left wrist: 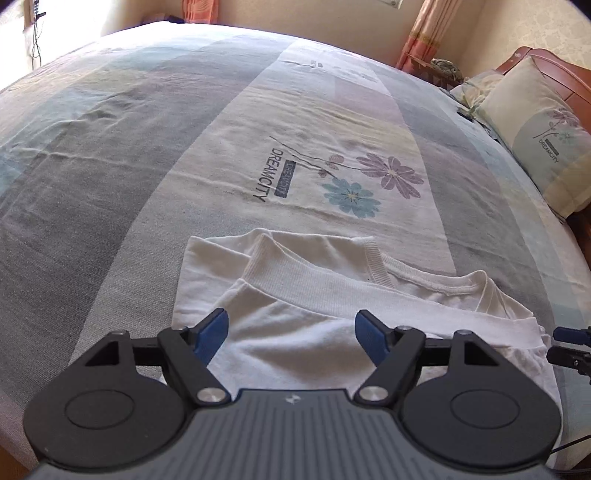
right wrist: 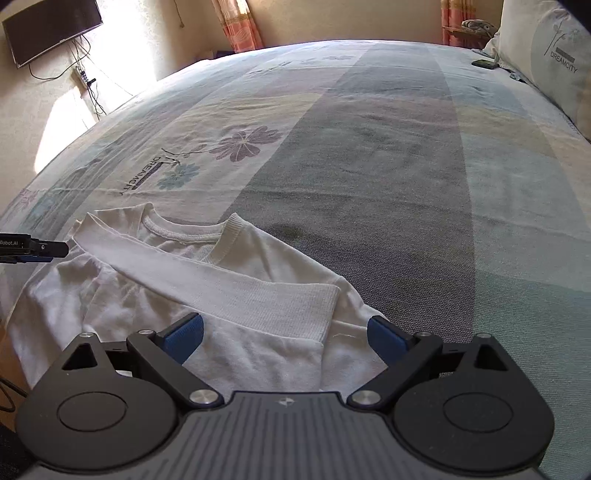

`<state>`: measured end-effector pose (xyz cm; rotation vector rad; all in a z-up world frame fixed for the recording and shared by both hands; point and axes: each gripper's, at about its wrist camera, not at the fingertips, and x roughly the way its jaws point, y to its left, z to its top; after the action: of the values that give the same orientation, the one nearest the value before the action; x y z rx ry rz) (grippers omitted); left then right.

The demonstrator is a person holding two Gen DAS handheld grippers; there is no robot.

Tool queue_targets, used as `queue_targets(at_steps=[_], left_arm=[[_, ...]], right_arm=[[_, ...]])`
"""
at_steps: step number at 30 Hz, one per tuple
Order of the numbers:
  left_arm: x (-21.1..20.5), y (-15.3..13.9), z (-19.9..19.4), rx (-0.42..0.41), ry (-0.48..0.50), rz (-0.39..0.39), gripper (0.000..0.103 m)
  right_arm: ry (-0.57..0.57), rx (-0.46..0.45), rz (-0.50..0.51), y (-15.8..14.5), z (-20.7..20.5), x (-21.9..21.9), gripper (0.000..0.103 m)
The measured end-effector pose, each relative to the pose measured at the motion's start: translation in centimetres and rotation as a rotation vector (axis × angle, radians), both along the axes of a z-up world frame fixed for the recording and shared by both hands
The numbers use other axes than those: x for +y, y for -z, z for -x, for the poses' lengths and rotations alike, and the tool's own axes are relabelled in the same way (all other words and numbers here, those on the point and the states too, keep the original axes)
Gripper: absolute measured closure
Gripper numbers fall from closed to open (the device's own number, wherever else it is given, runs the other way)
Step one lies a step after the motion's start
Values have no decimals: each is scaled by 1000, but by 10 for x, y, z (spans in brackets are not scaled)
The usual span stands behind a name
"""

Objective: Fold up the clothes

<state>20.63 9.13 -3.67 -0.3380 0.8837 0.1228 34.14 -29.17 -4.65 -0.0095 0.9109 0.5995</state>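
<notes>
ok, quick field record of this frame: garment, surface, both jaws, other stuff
garment: white sweatshirt, partly folded, sleeves laid across the body, near edge of bed
surface: bedspread, striped, flower print
left gripper: jaws open, above the sweatshirt, nothing held
right gripper: jaws open, above the sweatshirt, nothing held
other: pillow, wall TV

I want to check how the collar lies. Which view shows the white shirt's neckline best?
The right wrist view: the white shirt's neckline curves fully in sight, with a sleeve folded below it. The left wrist view shows the neckline only partly, half covered by a folded layer.
</notes>
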Motion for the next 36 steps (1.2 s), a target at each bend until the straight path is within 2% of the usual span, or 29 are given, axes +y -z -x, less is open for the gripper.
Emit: queue_targets(at_steps=[3,5,6,8,9,10,12,14,16,18,22,25,27,31,33,36], left_arm=[[-2,6,6,24,95,32,24],[2,23,10,67,125,10,22],[5,30,13,77,139,1,26],[14,28,17,34,174,25,24],[18,23,16,25,191,42,24],[23,19,14,12,211,60,24],[29,13,10,-20,288,117,23],[32,10,6,-43,373,184,21],[33,16,4,-39,424,221,21],[35,27,2,-6,445,247,21],[44,36,-3,9,477,305,21],[46,35,-9,11,510,306,21],[47,34,-11,14,521,303,21],[50,27,-11,-2,527,284,21],[54,26,-14,-4,514,289,21],[59,27,-22,4,487,280,21]], right_arm=[[-63,26,-78,-13,10,10,3],[-86,67,-111,-12,21,21,1],[-80,81,-107,-10,27,26,1],[-3,105,-44,3,34,32,1],[82,117,18,10,37,33,2],[126,112,20,8,40,33,6],[203,94,11,-2,50,36,5],[221,58,-6,-17,65,47,3],[221,42,19,-21,78,68,2],[226,29,66,-21,91,90,2],[215,7,127,-6,98,128,2],[234,-5,249,19,84,152,2],[268,-41,222,24,76,150,0],[355,3,178,10,66,146,0],[328,-15,142,-3,73,149,0],[252,-25,198,-9,84,166,0]])
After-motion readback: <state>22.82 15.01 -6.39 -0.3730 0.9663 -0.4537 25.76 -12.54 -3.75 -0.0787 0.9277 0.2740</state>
